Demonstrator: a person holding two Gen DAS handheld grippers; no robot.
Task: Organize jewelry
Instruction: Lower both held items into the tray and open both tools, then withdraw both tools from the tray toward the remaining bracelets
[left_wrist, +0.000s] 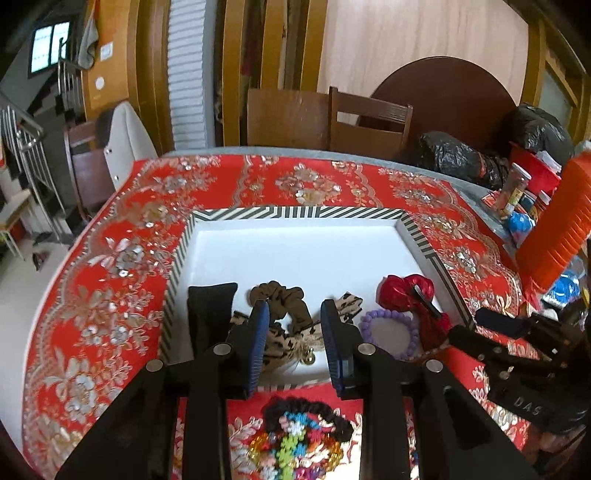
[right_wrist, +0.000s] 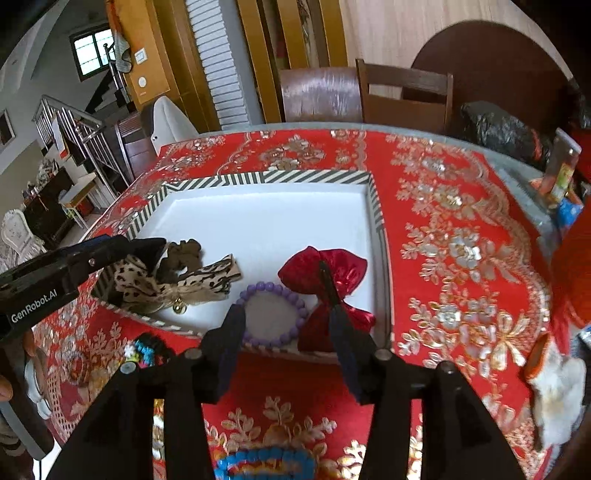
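Observation:
A white tray with a striped rim (left_wrist: 295, 213) (right_wrist: 266, 176) holds a brown scrunchie (left_wrist: 280, 295), a leopard-print bow (left_wrist: 284, 339) (right_wrist: 177, 280), a purple bead bracelet (left_wrist: 388, 332) (right_wrist: 273, 314), a red bow clip (left_wrist: 410, 291) (right_wrist: 325, 273) and a black cloth piece (left_wrist: 212, 306). My left gripper (left_wrist: 294, 310) hangs open over the scrunchie and leopard bow, its pads touching neither. My right gripper (right_wrist: 286, 314) (left_wrist: 469, 325) stands open above the bracelet, beside the red bow. A black scrunchie (left_wrist: 306, 410) and colourful bead pieces (left_wrist: 291, 446) lie outside the tray's near edge.
The table wears a red floral cloth (right_wrist: 461, 258). An orange-red box (left_wrist: 554, 229), jars (left_wrist: 517, 188) and black bags (left_wrist: 454, 155) crowd the right side. Wooden chairs (left_wrist: 369, 125) stand at the far edge. A white fluffy item (right_wrist: 557, 387) lies at the near right.

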